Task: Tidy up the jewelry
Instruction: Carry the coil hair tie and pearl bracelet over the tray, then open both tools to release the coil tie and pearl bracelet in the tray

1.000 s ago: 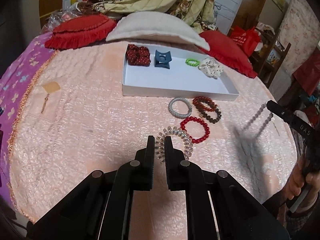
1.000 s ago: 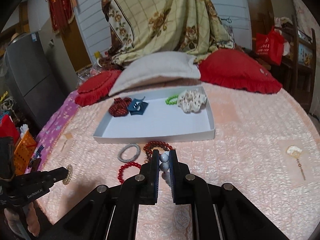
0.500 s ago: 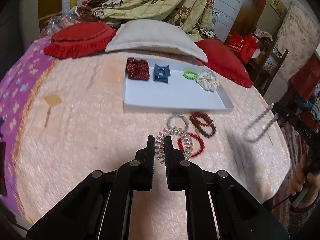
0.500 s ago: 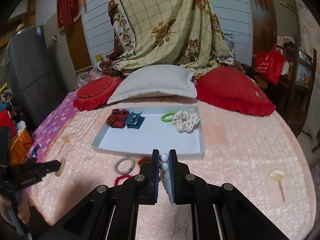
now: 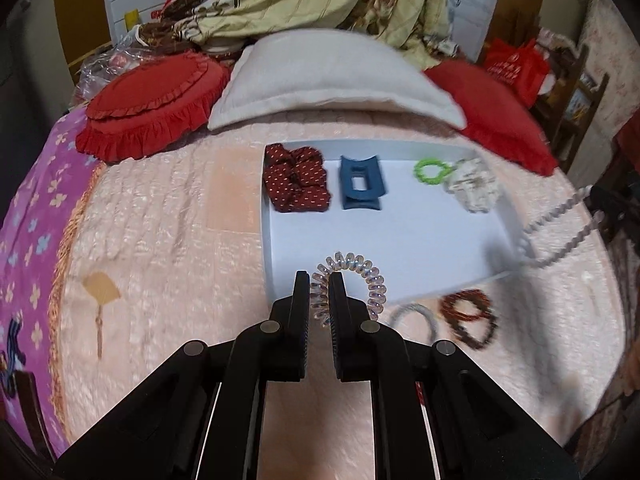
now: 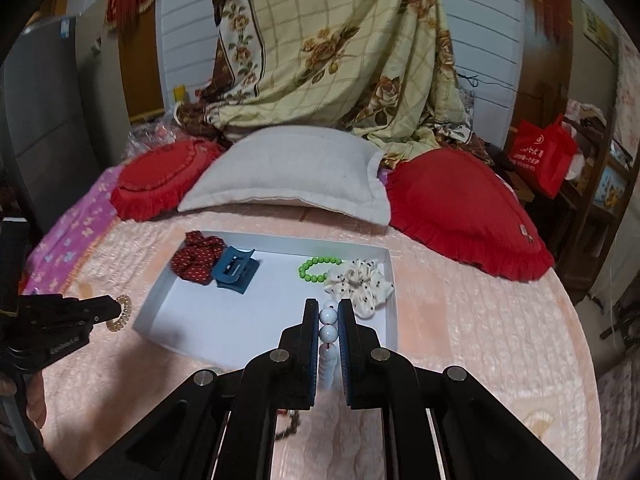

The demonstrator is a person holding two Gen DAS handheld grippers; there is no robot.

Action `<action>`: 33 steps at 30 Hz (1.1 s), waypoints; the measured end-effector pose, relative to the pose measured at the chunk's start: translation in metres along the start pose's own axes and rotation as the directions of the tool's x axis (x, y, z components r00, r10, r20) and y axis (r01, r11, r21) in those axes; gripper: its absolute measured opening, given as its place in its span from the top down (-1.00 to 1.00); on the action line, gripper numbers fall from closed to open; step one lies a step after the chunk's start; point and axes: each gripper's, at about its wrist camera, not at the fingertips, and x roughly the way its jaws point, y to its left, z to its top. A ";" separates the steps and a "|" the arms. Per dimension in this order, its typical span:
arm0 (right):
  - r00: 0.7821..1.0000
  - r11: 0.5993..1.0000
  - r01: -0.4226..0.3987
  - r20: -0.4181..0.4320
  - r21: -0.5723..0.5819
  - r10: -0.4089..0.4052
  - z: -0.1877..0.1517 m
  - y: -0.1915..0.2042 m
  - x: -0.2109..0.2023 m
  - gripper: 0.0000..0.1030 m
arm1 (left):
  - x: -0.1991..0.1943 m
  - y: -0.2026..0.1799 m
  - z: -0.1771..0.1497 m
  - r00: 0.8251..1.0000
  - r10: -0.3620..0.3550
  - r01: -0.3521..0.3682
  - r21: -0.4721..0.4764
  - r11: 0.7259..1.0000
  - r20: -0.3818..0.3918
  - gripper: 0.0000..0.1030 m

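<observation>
My left gripper (image 5: 319, 280) is shut on a clear spiral hair tie (image 5: 362, 276) and holds it above the near left edge of the white tray (image 5: 400, 236). My right gripper (image 6: 329, 308) is shut on a white bead bracelet (image 6: 329, 325) over the tray's near right part (image 6: 248, 320). The bracelet also hangs at the right in the left wrist view (image 5: 560, 232). In the tray lie a dark red scrunchie (image 5: 296, 182), a blue hair claw (image 5: 360, 184), a green bead bracelet (image 5: 432, 171) and a white scrunchie (image 5: 472, 188).
On the pink bedspread in front of the tray lie a silver bracelet (image 5: 412, 316) and dark red-brown bead bracelets (image 5: 470, 318). Behind the tray are a white pillow (image 5: 332, 76) and two red cushions (image 5: 152, 108). A red bag (image 6: 540, 156) stands at the right.
Both grippers have moved forward towards the tray with their pieces. The spiral tie now hangs over the tray's near edge and the bead bracelet over its right part.
</observation>
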 end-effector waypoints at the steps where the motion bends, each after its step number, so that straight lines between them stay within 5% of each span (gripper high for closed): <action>1: 1.000 1.000 0.004 -0.009 -0.007 -0.004 0.003 0.003 0.009 0.83 | 0.012 0.001 0.004 1.000 0.014 -0.014 0.005 1.000 -0.013 0.85; 13: 0.995 0.999 -0.025 -0.092 0.027 0.027 0.008 0.014 0.093 0.83 | 0.102 0.017 0.022 0.988 0.093 -0.095 -0.013 0.995 -0.123 0.85; 21: 0.983 0.995 0.067 -0.175 0.068 -0.054 -0.022 -0.028 0.135 0.83 | 0.117 0.021 0.027 0.990 0.063 -0.068 -0.041 0.997 -0.123 0.81; 24: 0.980 0.993 0.075 -0.190 0.089 -0.057 -0.023 -0.040 0.139 0.83 | 0.118 0.027 0.029 0.990 -0.017 0.005 -0.087 0.996 -0.142 0.67; 26: 0.982 0.991 0.067 -0.185 0.114 -0.045 -0.023 -0.045 0.134 0.61 | 0.112 0.031 0.030 0.988 -0.075 0.059 -0.115 0.992 -0.137 0.43; 28: 0.987 0.988 0.066 -0.152 0.140 -0.045 -0.022 -0.049 0.123 0.11 | 0.102 0.033 0.030 0.987 -0.107 0.092 -0.130 0.987 -0.116 0.26; 33: 0.993 0.985 0.065 -0.103 0.162 -0.049 -0.024 -0.048 0.093 0.10 | 0.067 0.039 0.027 0.992 -0.103 0.092 -0.146 0.985 -0.071 0.15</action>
